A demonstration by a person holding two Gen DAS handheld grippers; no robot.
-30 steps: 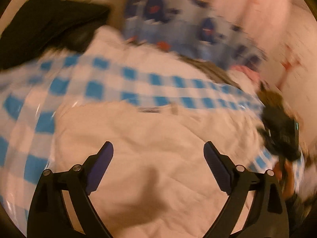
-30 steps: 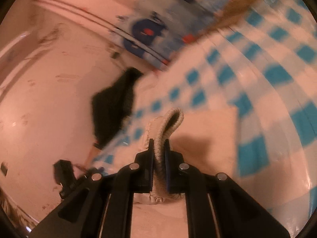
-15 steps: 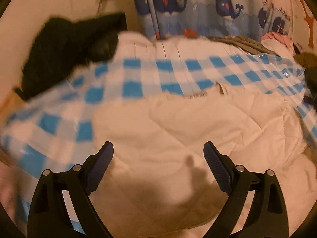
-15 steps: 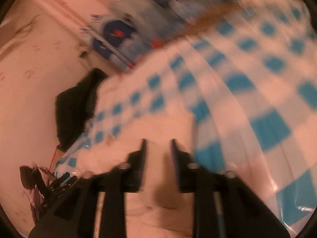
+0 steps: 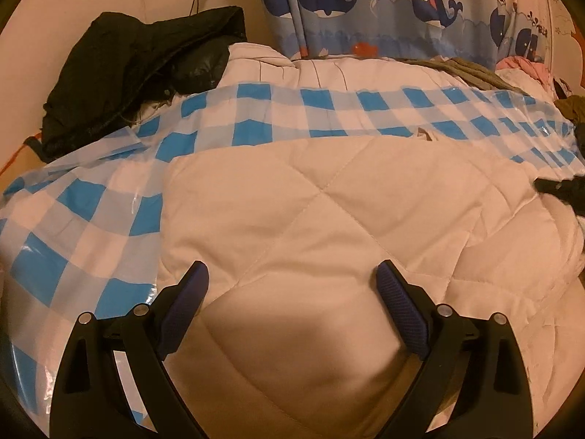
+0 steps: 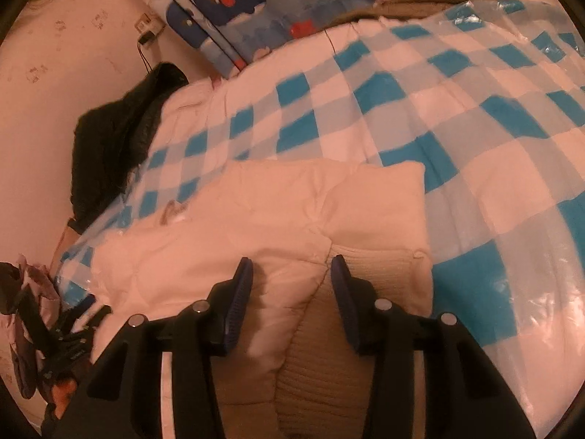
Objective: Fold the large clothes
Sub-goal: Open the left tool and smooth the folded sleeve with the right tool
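Two grippers are seen above a white quilted jacket (image 5: 329,212) that is spread on a blue-and-white checked plastic sheet (image 5: 91,226) laid over a bed. In the left wrist view, the left gripper (image 5: 292,285) is held with its jaws wide apart over the jacket's padded surface, and nothing is caught between them; the garment fills the frame from the centre down to 6 o'clock. A black coat (image 5: 139,66) is piled at 10 o'clock against the wall, and a whale-print curtain (image 5: 384,11) hangs at 12 o'clock. A heap of other clothes (image 5: 475,69) is seen at 2 o'clock on the far side of the sheet. In the right wrist view, the right gripper (image 6: 292,274) is seen with its jaws partly apart and opening; the jacket's ribbed knit cuff (image 6: 380,267) lies below and just beside the right-hand jaw, and the pads are not seen pressing on it. The quilted body of the jacket extends from the centre towards 9 o'clock, while checked sheet is seen from 12 to 4 o'clock. Part of the other handheld device (image 6: 55,336) shows at 8 o'clock.
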